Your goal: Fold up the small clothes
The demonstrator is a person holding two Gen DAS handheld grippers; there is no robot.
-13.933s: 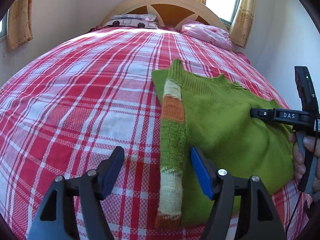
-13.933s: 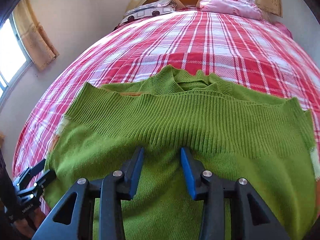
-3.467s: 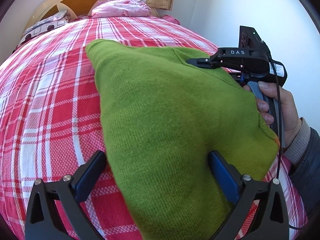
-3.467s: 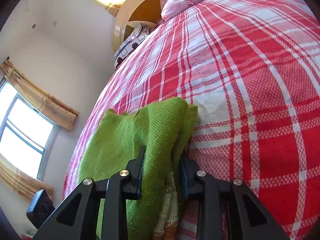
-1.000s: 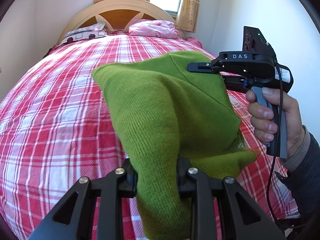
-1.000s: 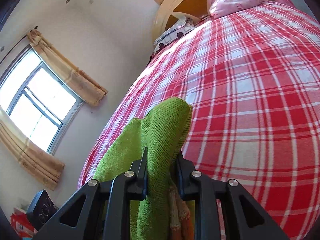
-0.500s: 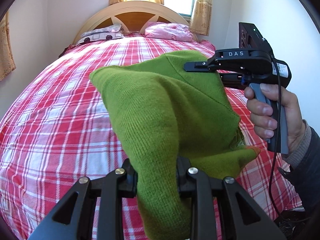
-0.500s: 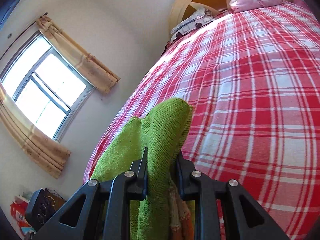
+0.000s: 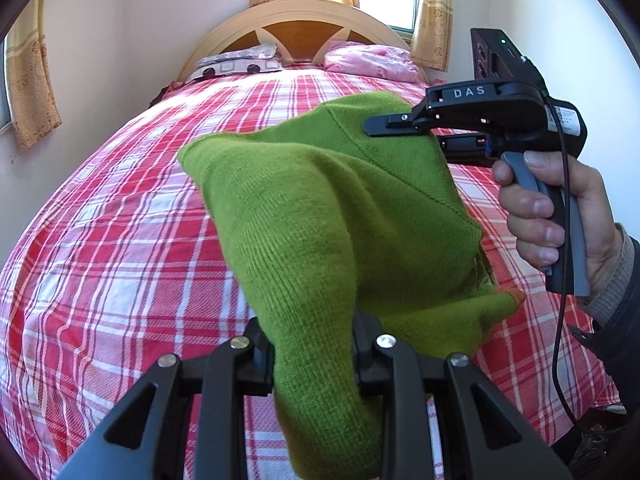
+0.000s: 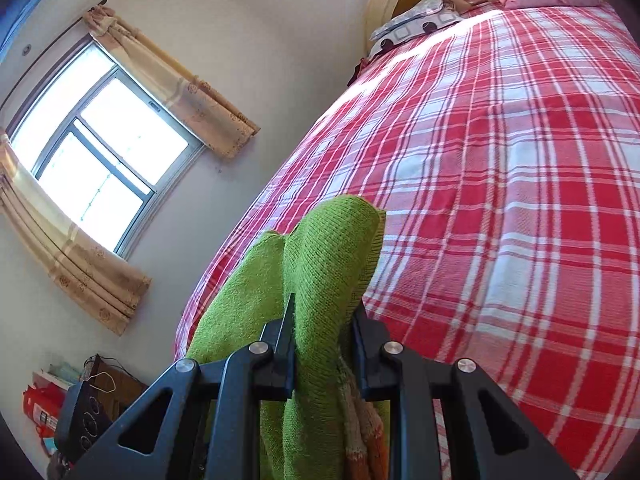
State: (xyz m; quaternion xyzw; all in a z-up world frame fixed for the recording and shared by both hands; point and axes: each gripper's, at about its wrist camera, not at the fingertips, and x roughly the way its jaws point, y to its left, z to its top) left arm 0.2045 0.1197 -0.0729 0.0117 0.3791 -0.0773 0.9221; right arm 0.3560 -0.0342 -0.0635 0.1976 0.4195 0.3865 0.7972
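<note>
A folded green knitted sweater (image 9: 320, 216) hangs in the air above the red plaid bed (image 9: 120, 240), held by both grippers. My left gripper (image 9: 314, 344) is shut on its lower folded edge. My right gripper (image 9: 384, 128) is shut on the sweater's upper right edge, with a hand on its grip. In the right wrist view the right gripper (image 10: 324, 320) clamps a thick bunch of the sweater (image 10: 328, 248); an orange and cream striped sleeve shows below the jaws.
The bed's arched wooden headboard (image 9: 304, 24) and pillows (image 9: 368, 60) are at the far end. A curtained window (image 10: 100, 136) is on the left wall. A black device (image 10: 80, 412) and clutter sit on the floor by the bed (image 10: 500, 200).
Both grippers have lifted the sweater a little higher and tilted up; more of the headboard and window shows. Grips are unchanged.
</note>
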